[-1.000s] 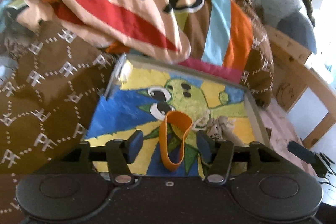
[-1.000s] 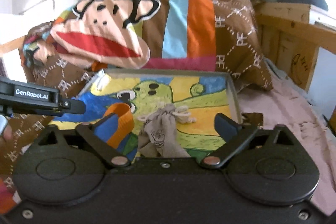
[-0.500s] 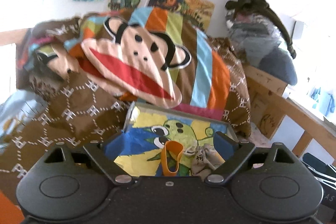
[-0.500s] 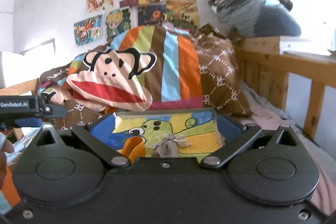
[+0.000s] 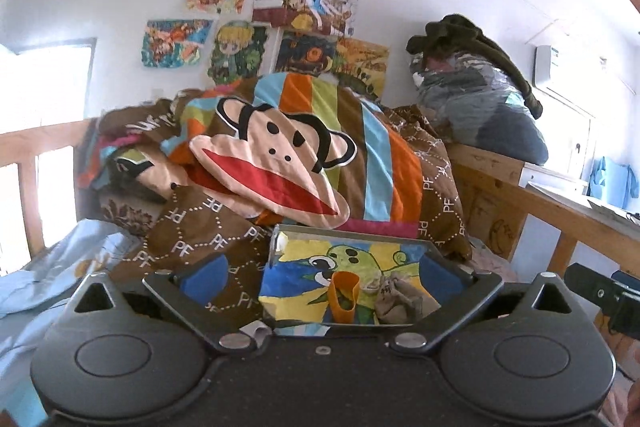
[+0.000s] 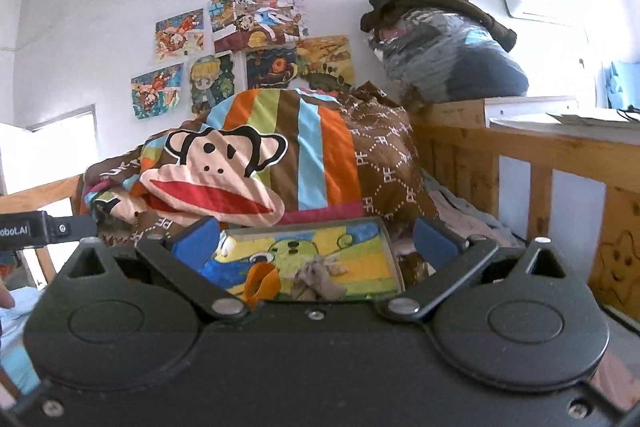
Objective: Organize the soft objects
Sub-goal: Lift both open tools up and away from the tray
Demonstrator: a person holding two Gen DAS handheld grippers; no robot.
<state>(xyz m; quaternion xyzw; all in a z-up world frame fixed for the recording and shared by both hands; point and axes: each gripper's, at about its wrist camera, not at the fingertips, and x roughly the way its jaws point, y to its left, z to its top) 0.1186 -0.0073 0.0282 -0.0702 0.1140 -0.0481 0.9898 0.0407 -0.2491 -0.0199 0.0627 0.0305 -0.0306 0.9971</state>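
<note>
A painted tray (image 5: 280,251) with a green cartoon face lies on the bed. On it stand an orange band (image 5: 343,297) and a crumpled beige cloth (image 5: 396,301). The tray (image 6: 390,247), band (image 6: 262,283) and cloth (image 6: 316,281) also show in the right wrist view. My left gripper (image 5: 322,277) is open and empty, held back from the tray. My right gripper (image 6: 316,239) is open and empty, also back from the tray.
A monkey-face quilt (image 5: 280,163) is piled behind the tray. A wooden bed rail (image 6: 540,155) runs on the right with a bundle of clothes (image 6: 444,47) on top. Light blue bedding (image 5: 52,267) lies at the left. Posters (image 5: 280,23) hang on the wall.
Both grippers have pulled back and tilted up from the tray, and their jaws have opened wider. The band and cloth stay on the tray.
</note>
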